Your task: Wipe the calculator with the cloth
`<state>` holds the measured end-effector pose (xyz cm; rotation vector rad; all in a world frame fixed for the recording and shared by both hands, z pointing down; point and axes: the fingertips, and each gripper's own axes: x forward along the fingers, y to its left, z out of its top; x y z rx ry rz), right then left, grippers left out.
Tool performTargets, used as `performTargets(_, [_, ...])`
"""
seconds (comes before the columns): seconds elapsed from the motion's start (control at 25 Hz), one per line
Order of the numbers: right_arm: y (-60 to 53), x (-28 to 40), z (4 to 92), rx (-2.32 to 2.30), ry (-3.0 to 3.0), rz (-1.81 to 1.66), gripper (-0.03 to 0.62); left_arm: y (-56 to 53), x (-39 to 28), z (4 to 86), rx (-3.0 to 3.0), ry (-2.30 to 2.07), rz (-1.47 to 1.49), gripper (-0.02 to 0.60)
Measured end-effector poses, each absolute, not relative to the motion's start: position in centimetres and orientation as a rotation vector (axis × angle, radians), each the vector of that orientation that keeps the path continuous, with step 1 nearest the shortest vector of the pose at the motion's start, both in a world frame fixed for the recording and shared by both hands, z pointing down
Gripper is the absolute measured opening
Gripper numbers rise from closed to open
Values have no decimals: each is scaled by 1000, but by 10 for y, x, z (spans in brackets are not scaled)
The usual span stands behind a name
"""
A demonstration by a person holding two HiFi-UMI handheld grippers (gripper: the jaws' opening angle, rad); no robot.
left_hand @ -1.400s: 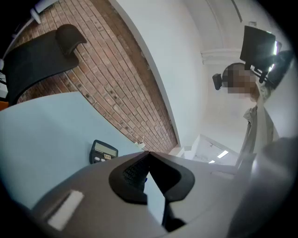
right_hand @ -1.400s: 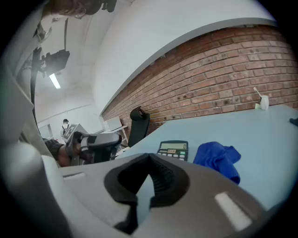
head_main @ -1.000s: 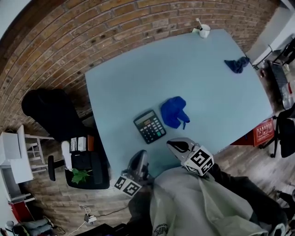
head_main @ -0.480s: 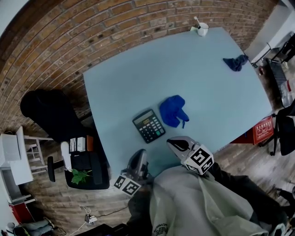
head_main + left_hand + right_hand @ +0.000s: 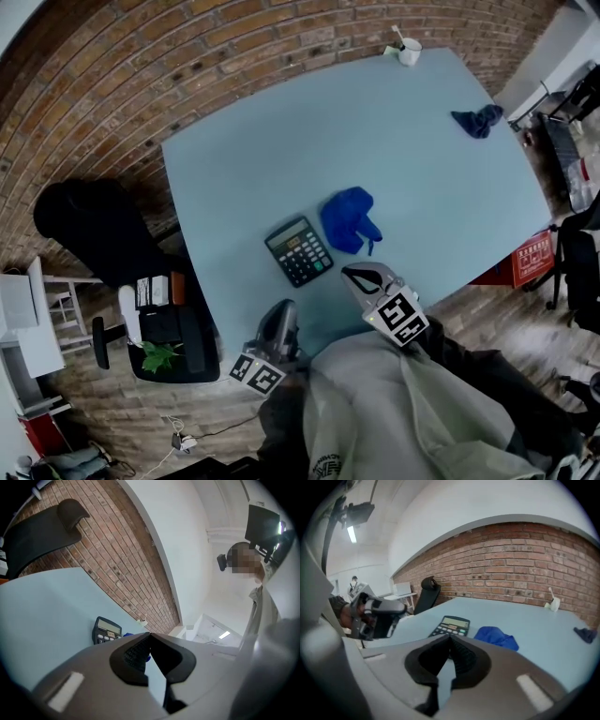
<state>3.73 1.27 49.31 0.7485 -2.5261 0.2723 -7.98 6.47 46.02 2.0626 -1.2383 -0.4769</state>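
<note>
grey garment (image 5: 375,417): the person's pale clothing fills the bottom of the head view, nearest of all.
left gripper (image 5: 285,315) (image 5: 150,633): held at the near edge of the tabletop, on the near left of the calculator and apart from it. Its own view shows its fingers clenched tip to tip with nothing between them. Its marker cube sits below it in the head view.
right gripper (image 5: 355,276) (image 5: 450,637): over the near part of the tabletop, tilted downward, with the tips just short of the cloth and near the calculator's near right corner, touching neither. Its fingers are clenched together and empty.
tabletop (image 5: 394,150) (image 5: 525,616) (image 5: 42,606): a pale blue surface, bare over most of its spread.
calculator (image 5: 299,251) (image 5: 450,626) (image 5: 106,630): dark, lying flat and face up on the near part of the tabletop with its display toward the far side, between the two grippers and a little beyond them.
cloth (image 5: 349,220) (image 5: 497,637): bright blue and crumpled in a heap, just beside the calculator on its right. Whether the two touch I cannot tell.
chair (image 5: 94,230) (image 5: 427,595) (image 5: 42,531): black, standing off the left side of the tabletop.
plant (image 5: 161,356): small and green, on dark furniture beside the chair.
second cloth (image 5: 476,120) (image 5: 586,634): darker blue and bunched, near the far right edge, well apart from the calculator.
cup (image 5: 409,52) (image 5: 554,603): white, at the far edge, with a thin stick standing in it.
brick wall (image 5: 244,66) (image 5: 525,564): red-brown, running behind the far edge of the tabletop.
</note>
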Motion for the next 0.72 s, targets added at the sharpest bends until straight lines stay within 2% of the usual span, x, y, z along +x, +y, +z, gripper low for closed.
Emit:
performTargets(0.08, [-13,51,496,843,-2477,197,26,63,-79,462,2060,-1233,-478,-2])
performTargets(0.12, [-26,57,496,876,-2466,166,72,62,-80,463,2058,-1232,-479,-2])
performTargets(0.2, [-50,65,498,896,-2447,120,118,59,-83,466,2048,-1234,-479,-2])
performTargets(0.32, [-80,73,508,877,-2404,127,249,55,-88,471,2032,-1241,-470,-2])
performTargets(0.4, [-95,75,523,837,-2359,169,296,51,-89,474,2022,-1244,-464,-2])
performTargets(0.72, [-120,51,586,591,-2136,188,291,36,-96,484,1982,-1250,-457,-2])
